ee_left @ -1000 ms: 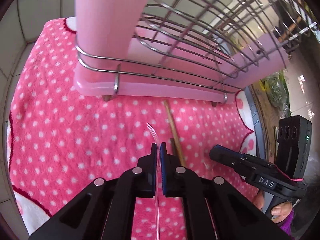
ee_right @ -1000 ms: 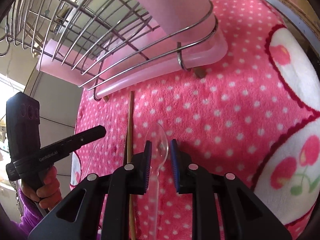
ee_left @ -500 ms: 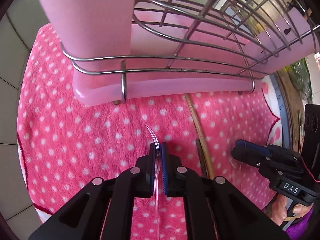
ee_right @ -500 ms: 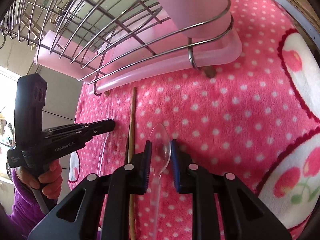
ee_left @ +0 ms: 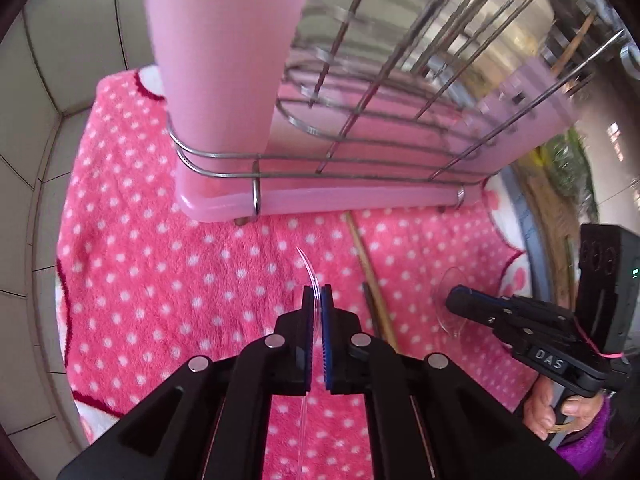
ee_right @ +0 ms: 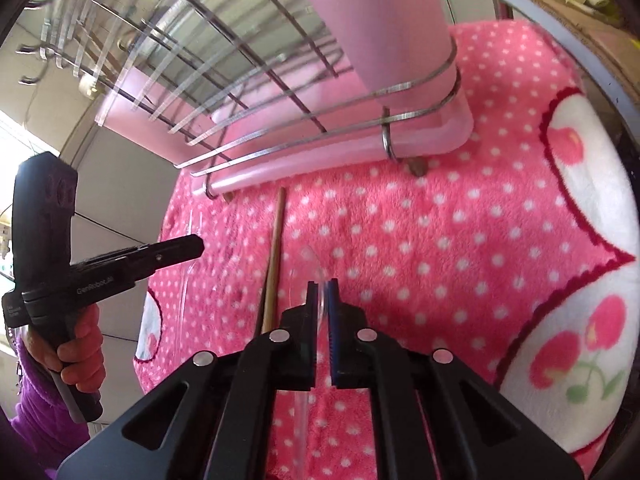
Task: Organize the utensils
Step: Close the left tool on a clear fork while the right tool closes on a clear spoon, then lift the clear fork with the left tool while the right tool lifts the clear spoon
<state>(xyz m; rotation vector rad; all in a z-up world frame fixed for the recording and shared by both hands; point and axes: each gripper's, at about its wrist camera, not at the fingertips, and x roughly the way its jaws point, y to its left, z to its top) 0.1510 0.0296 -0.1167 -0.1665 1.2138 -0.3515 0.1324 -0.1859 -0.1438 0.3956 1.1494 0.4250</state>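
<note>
My left gripper (ee_left: 316,294) is shut on a clear plastic spoon (ee_left: 307,264), held edge-on above the pink dotted towel (ee_left: 160,280); its bowl juts past the fingertips. My right gripper (ee_right: 323,290) has its jaws closing tight on a second clear spoon (ee_right: 306,268), pads pressing its neck, low over the towel. In the left wrist view the right gripper (ee_left: 454,298) shows at the right with that spoon's bowl (ee_left: 450,292). The left gripper (ee_right: 198,246) appears at the left of the right wrist view. Wooden chopsticks (ee_left: 366,264) (ee_right: 275,256) lie on the towel between the two grippers.
A wire dish rack (ee_left: 380,140) on a pink drip tray (ee_left: 320,200) stands just beyond, with a tall pink utensil cup (ee_left: 224,60) at its near corner. Tiled wall (ee_left: 52,80) bounds the left. A hand in a purple sleeve (ee_right: 76,344) holds the left gripper.
The right gripper's jaws closed on the clear spoon, which turned edge-on. The left gripper lifted with its spoon, and the rack now looks closer and taller.
</note>
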